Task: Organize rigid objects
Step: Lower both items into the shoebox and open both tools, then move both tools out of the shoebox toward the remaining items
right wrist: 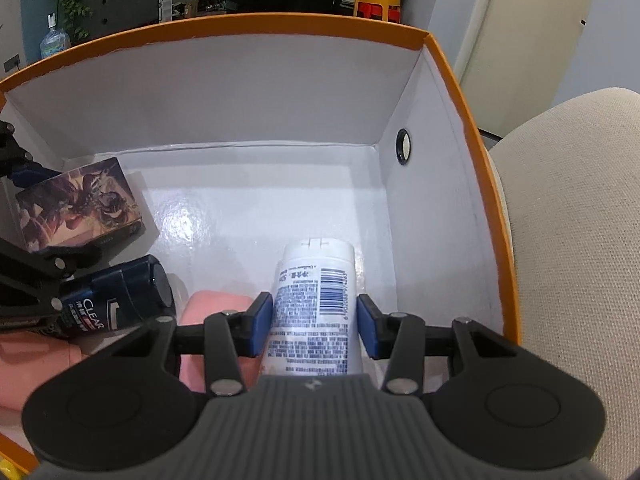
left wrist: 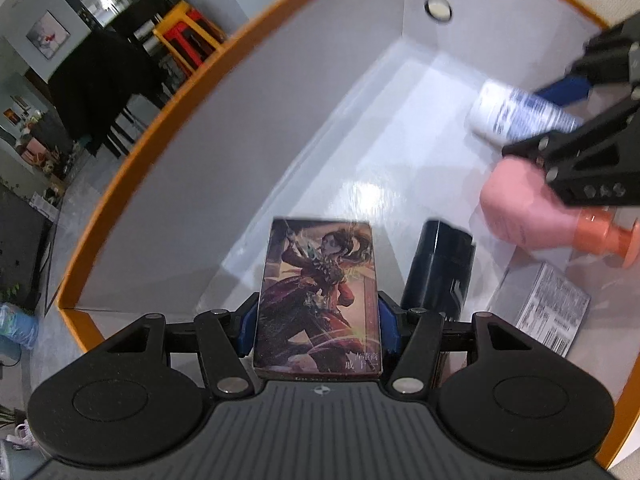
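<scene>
Both grippers reach into a white box with an orange rim. My left gripper is shut on an illustrated card box, held above the floor; it also shows in the right wrist view. My right gripper holds a white tube with blue print; the left pad touches it, a small gap shows at the right pad. The tube also shows in the left wrist view. A dark blue CLEAR bottle and a pink pump bottle lie inside.
A small grey carton with a barcode lies in the box by the near right wall. A round hole is in the box's right wall. A beige cushion lies right of the box. Room furniture stands beyond.
</scene>
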Available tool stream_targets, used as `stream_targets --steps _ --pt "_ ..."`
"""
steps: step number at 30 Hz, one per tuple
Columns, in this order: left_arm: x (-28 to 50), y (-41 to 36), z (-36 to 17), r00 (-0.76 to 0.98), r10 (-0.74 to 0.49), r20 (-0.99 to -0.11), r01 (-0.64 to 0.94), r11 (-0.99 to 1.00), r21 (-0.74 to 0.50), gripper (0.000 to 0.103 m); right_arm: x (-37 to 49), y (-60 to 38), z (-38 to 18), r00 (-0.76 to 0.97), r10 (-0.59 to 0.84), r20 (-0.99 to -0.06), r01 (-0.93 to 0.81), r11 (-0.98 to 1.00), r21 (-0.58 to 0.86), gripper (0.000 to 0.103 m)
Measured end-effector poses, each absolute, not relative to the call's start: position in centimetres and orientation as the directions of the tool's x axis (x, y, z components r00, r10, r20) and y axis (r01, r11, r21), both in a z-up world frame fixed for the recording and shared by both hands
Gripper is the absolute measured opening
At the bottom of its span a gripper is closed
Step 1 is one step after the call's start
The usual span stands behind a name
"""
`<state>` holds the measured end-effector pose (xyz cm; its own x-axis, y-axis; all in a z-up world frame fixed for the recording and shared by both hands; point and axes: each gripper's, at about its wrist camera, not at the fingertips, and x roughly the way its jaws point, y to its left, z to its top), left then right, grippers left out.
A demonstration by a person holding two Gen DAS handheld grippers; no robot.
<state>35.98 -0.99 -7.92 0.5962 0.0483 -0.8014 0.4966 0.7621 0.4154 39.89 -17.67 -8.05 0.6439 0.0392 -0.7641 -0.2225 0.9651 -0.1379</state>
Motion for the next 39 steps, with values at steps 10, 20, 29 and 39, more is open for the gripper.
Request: stream_targets --steps 10,20,29,39 --pt "36.3 -1.1 -7.1 0.589 0.081 -0.804 0.484 0.761 0.432 0.086 40.0 -17.0 -8.0 0.649 0.03 -0.76 -0.226 0.962 -0.156 0.053" --pt "35.0 -0.9 -3.5 0.575 0.032 -0.817 0.467 0.807 0.36 0.087 38.9 -16.6 -5.7 0.654 0.056 -0.755 -0.23 0.965 -0.128 0.073" --pt "32.1 -1.2 0.4 0.525 -0.002 -0.851 0.478 0.828 0.293 0.088 35.5 -16.1 -0.7 0.637 0.07 -0.768 -0.268 0.954 -0.135 0.094" --pt "26.7 -1.0 2.9 0.514 -0.02 -0.857 0.477 0.838 0.266 0.088 29.3 -17.1 3.0 0.635 0.079 -0.769 -0.27 0.955 -0.125 0.097"
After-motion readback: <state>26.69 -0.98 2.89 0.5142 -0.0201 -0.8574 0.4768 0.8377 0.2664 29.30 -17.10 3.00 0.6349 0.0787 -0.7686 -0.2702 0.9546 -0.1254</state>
